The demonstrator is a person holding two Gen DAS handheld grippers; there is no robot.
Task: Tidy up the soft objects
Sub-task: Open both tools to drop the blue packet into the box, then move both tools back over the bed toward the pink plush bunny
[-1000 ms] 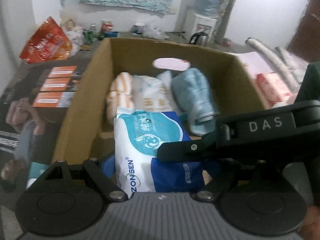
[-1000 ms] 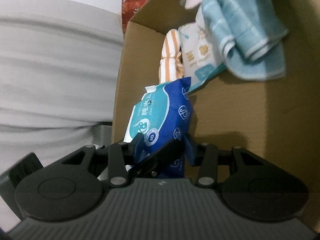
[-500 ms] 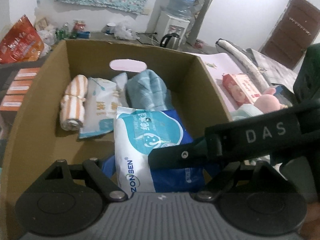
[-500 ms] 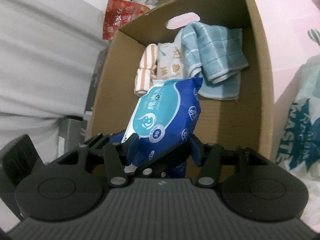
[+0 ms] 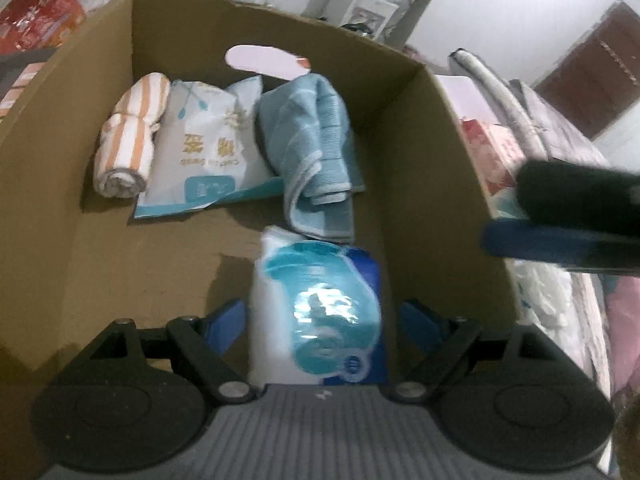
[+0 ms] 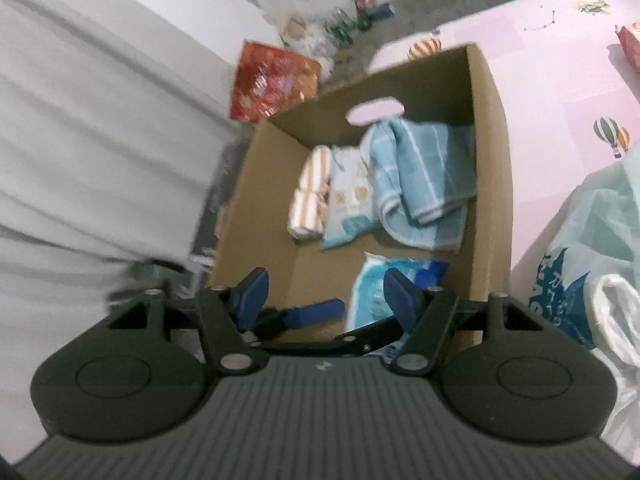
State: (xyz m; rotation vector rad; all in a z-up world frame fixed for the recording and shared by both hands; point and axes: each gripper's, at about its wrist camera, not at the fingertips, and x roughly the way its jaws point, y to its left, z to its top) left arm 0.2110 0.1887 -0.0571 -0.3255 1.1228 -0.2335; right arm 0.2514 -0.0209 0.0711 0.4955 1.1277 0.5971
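A cardboard box (image 5: 60, 152) holds an orange-striped rolled towel (image 5: 126, 142), a white tissue pack (image 5: 204, 148), a light blue towel (image 5: 316, 152) and a blue-and-white wet wipes pack (image 5: 320, 312). The wipes pack lies on the box floor between my left gripper's (image 5: 322, 320) open fingers, which do not press it. My right gripper (image 6: 326, 294) is open and empty above the box's near edge (image 6: 490, 184); the wipes pack (image 6: 384, 284) lies beyond it. The right gripper also shows in the left wrist view (image 5: 560, 220), at the right.
A red snack bag (image 6: 272, 80) lies beyond the box's far left corner. A pink mat (image 6: 560, 80) with a plastic bag (image 6: 592, 248) is right of the box. A white cloth (image 6: 100, 140) fills the left. A red tissue pack (image 5: 492, 152) lies right of the box.
Both grippers have opened and let go of the wipes pack, which now lies on the box floor. The right gripper has pulled back and up, away from the box.
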